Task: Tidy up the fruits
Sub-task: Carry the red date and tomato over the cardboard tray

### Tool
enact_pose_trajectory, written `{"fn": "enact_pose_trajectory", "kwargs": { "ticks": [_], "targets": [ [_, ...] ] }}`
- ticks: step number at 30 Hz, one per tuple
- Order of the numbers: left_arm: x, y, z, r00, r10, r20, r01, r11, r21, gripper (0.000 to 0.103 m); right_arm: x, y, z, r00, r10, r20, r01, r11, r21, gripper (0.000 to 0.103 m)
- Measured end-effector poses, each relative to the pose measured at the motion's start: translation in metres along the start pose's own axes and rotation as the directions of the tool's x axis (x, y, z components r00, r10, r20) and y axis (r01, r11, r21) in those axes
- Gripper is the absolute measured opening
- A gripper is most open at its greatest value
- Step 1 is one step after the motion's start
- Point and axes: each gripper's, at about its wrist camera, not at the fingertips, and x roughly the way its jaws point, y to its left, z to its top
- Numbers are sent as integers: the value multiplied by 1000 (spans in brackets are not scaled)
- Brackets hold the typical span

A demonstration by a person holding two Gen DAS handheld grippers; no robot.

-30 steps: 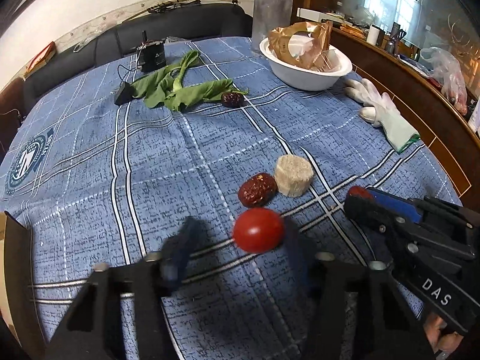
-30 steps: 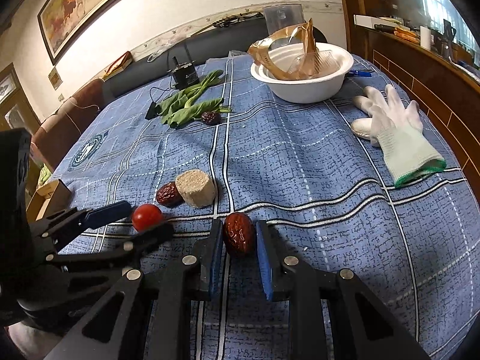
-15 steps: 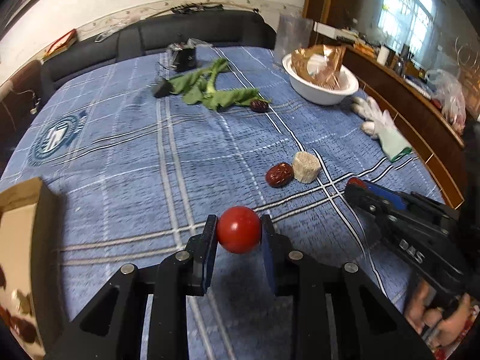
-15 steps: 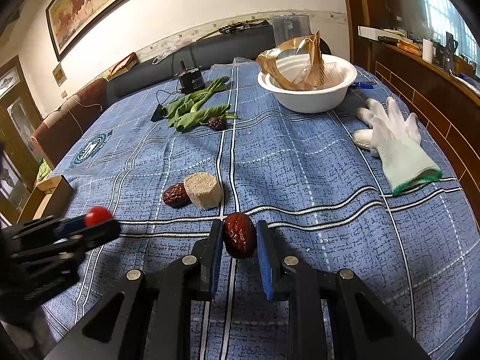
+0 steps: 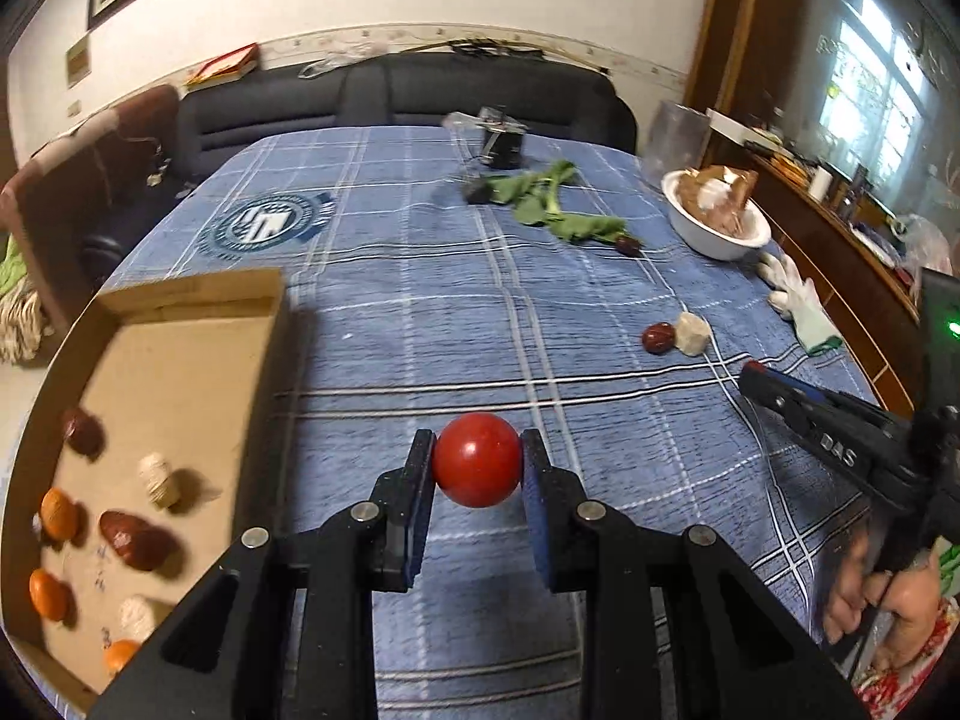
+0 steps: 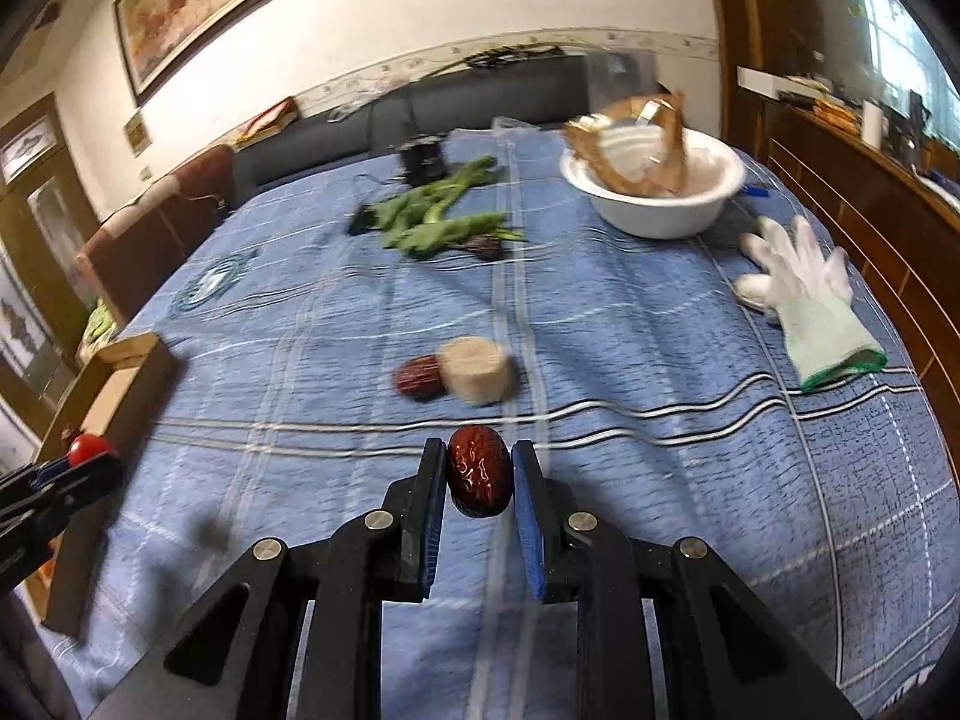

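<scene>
Red tomato [image 5: 477,468] sits squeezed in the left tongs [image 5: 478,469], lifted above the blue surface [image 5: 420,312]. Right tongs [image 6: 480,471] pinch a brown date [image 6: 479,470]. Both look headed for the cardboard box [image 5: 180,372] at near left, where other fruits wait.

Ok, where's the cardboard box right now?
The cardboard box sits at the table's left edge in the left wrist view, left of the left gripper holding the red tomato; several fruits already lie inside it.
</scene>
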Motion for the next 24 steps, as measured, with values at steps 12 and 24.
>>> {"fn": "enact_pose_trajectory", "kwargs": {
  "ticks": [12, 24],
  "targets": [
    [-28, 12, -10, 998, 33, 46, -33, 999, -13, 27, -20, 61, -23, 995, 93, -21, -94, 994, -61, 24],
    [-32, 16, -17, 999, 30, 37, -29, 999, -23, 27, -28, 81, -27, 994, 107, -22, -109, 990, -92, 24]
  ]
}}
